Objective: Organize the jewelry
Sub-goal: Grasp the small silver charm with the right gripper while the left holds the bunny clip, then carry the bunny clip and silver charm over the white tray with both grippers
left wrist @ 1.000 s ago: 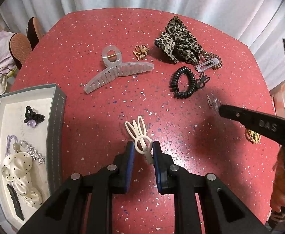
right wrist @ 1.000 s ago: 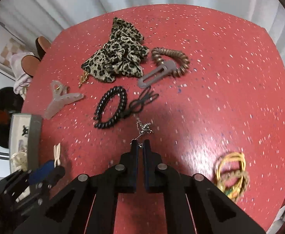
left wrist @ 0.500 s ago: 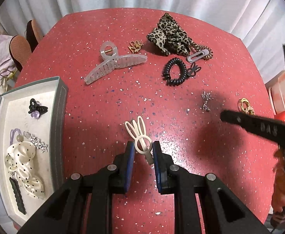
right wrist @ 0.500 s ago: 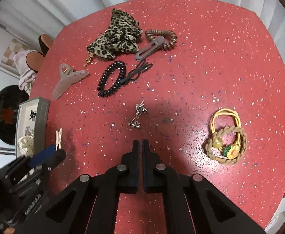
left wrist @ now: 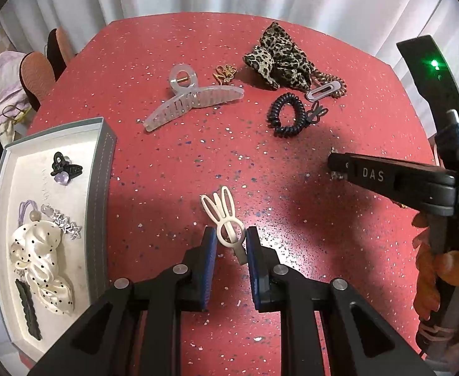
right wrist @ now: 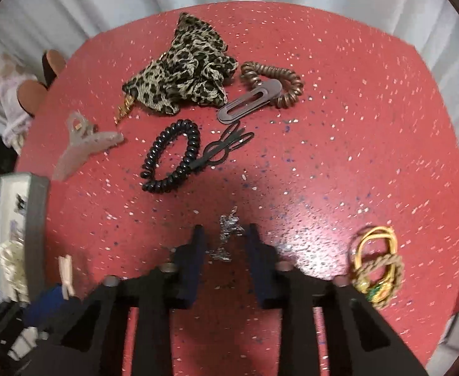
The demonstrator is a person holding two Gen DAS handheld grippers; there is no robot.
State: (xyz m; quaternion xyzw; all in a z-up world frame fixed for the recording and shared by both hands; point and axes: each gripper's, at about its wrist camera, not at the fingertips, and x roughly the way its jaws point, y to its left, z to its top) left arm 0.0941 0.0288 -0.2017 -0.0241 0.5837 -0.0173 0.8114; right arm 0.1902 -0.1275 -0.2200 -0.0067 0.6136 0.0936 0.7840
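My left gripper (left wrist: 229,241) is shut on a cream bunny-shaped hair clip (left wrist: 221,216), whose ears point away above the red table (left wrist: 166,172). The jaws of my right gripper (right wrist: 224,235) are opening, with a small silver chain piece (right wrist: 229,222) lying on the table between them, untouched by the pads. In the left wrist view the right gripper (left wrist: 333,163) reaches in from the right and hides most of that piece. A grey tray (left wrist: 104,172) at the left holds a polka-dot scrunchie (left wrist: 41,260) and several clips.
At the far side lie a translucent claw clip (left wrist: 192,100), gold brooch (left wrist: 224,73), leopard scrunchie (left wrist: 279,59), brown coil tie (right wrist: 273,78), grey clip (right wrist: 248,103), black coil tie (left wrist: 287,114) and black bunny clip (right wrist: 226,145). Yellow hair ties (right wrist: 377,263) lie at the right. A hand (left wrist: 442,266) holds the right gripper.
The right gripper, shut before, pulled back from the silver piece, then came forward over it with its jaws parted. The left gripper kept its hold on the cream clip.
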